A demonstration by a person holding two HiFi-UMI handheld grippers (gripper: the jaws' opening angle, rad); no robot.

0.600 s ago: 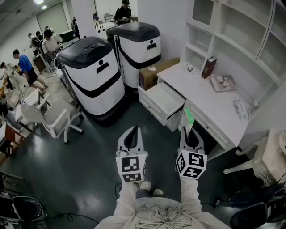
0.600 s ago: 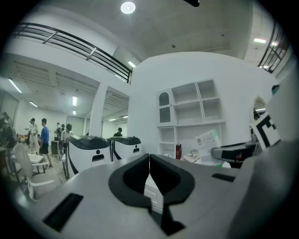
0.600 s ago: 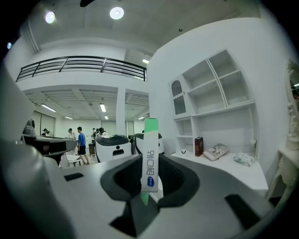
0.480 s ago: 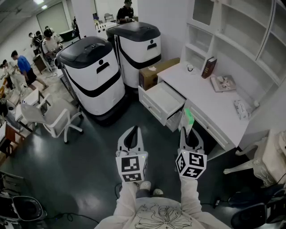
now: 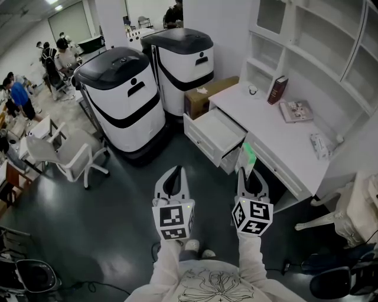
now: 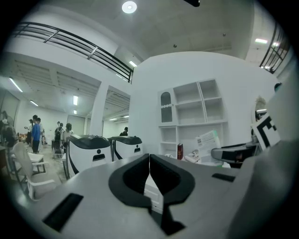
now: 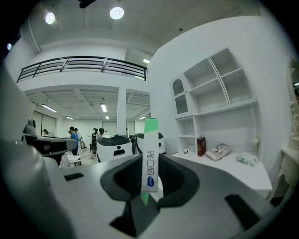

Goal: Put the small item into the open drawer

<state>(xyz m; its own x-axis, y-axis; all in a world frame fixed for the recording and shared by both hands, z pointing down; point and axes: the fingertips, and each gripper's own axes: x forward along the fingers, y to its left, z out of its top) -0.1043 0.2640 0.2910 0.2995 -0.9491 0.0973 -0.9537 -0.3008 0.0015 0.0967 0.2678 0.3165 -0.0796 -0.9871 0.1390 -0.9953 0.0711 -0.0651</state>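
A slim white packet with green ends, perhaps a sachet, stands upright between the right gripper's jaws, near the pulled-open white drawer.

The room is bright. Round ceiling lamps shine down from above and glow like white blobs. The dark floor shines a little. Both gripper views bend round like a fishbowl, with black corners. Up close, the right gripper looks soft and fuzzy, but the green and white packet in it is clear. Far-off people look small and blurry.
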